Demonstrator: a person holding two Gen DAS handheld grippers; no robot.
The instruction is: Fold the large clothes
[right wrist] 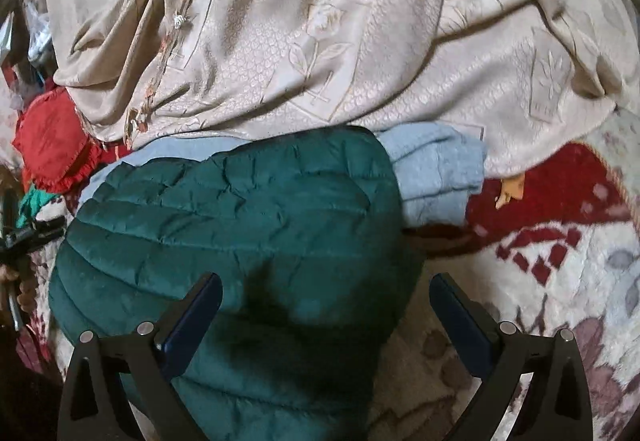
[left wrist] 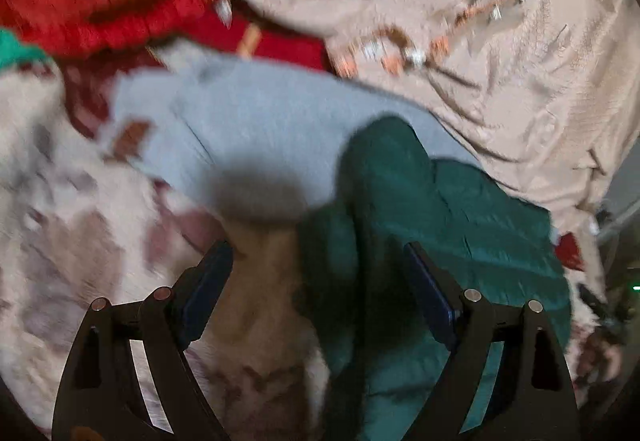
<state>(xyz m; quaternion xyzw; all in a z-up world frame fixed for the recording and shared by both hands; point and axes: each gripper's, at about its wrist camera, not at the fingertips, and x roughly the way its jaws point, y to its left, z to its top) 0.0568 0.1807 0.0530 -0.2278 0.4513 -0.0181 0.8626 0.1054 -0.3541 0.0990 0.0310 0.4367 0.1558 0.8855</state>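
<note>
My left gripper (left wrist: 318,261) hangs with its jaws spread wide and nothing pinched between them; the blue pads (left wrist: 208,277) stand clear above the bedding. My right gripper (right wrist: 326,295) is spread just as wide, also empty, tilted down over the dark green quilted jacket (right wrist: 240,217). The jacket lies folded into a rounded bundle on the floral blanket (right wrist: 560,281), which is cream with dark red patches. From the right wrist view the bundle fills the lower middle, its far edge resting on a folded light blue garment (right wrist: 436,173) that pokes out behind and to the right of it. From the left wrist view, which is blurred, the jacket (left wrist: 440,233) sits under my right-hand finger, and the light blue garment (left wrist: 260,121) spreads beyond it toward the left. Behind both lies a big crumpled beige cloth (right wrist: 320,41) with a woven flower pattern and a beaded trim. A red frilled cushion (right wrist: 52,149) lies just beside the cloth's left edge, touching the blanket.
</note>
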